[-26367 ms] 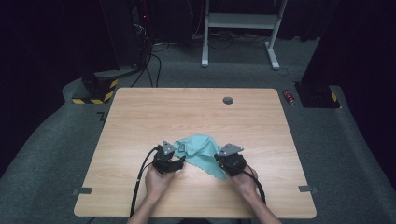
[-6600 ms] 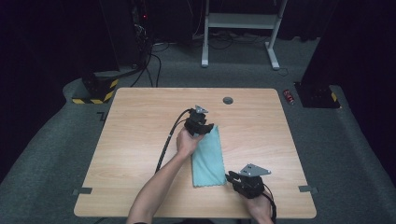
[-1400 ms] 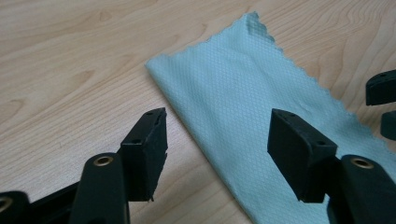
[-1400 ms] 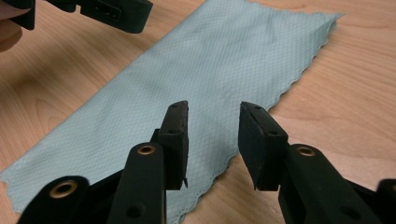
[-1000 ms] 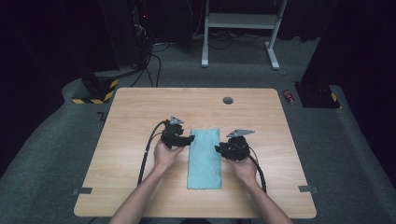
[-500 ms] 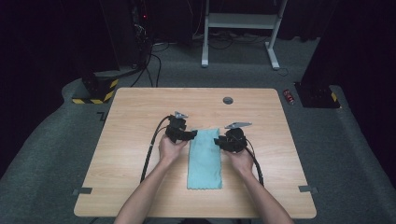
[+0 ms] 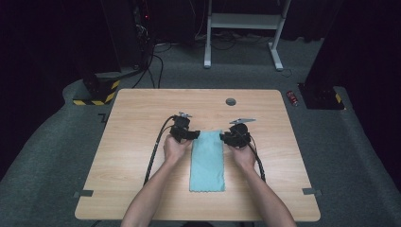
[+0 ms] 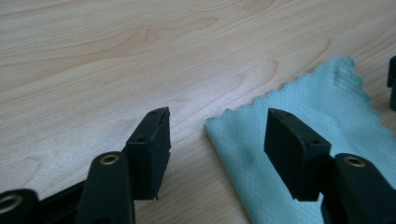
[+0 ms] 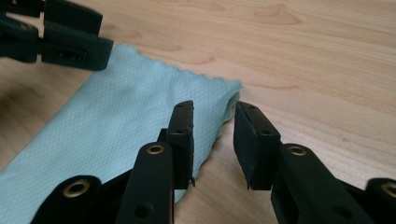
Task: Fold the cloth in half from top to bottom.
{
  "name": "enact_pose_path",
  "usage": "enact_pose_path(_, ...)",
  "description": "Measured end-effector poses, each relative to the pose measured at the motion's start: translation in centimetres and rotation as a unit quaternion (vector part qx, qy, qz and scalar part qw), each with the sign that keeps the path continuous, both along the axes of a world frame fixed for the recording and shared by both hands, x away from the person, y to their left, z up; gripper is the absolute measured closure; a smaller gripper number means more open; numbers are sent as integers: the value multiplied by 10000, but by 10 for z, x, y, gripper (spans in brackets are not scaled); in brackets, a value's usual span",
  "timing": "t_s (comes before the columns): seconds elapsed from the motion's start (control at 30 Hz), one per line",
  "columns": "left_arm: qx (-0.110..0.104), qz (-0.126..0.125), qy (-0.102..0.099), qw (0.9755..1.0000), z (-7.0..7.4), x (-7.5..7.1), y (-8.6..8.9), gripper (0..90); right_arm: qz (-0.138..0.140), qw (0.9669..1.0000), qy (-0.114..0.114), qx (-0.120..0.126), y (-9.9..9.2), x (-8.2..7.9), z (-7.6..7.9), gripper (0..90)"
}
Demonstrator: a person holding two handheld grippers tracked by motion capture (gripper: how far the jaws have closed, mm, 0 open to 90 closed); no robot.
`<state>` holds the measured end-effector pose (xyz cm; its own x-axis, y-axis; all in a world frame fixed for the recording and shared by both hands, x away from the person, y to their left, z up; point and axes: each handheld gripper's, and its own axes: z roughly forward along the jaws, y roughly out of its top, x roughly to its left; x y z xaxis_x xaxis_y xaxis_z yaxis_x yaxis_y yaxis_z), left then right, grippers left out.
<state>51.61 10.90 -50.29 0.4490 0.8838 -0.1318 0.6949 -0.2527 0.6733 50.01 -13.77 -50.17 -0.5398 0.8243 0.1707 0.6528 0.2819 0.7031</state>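
Folded teal microfibre cloth, long axis running toward the person: far corners lie between spread left gripper and right gripper jaws, 2 unpinched

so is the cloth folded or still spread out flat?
Folded: the cloth lies as a narrow strip, and the right gripper view shows doubled layers at its corner.

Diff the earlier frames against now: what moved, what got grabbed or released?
Both grippers slid up the table to the cloth's far corners: left gripper at the left corner, jaws just closing but not gripping; right gripper open astride the right corner. The cloth, crumpled at first, lies folded in a flat strip, unmoved this last second.
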Motion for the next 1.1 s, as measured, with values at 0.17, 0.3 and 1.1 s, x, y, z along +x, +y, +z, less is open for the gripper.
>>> enact_pose_path(0.17,-61,-38,-32,10000,-4,1,-2,500,-88,9999,20,-66,1,4,-6,660)
enact_pose_path(0.3,22,-58,13,10000,-9,2,-3,557,-142,9997,149,-128,5,10,-7,648)
enact_pose_path(1.1,143,-327,95,9993,-7,6,-2,890,-110,9993,29,-368,22,27,-13,748)
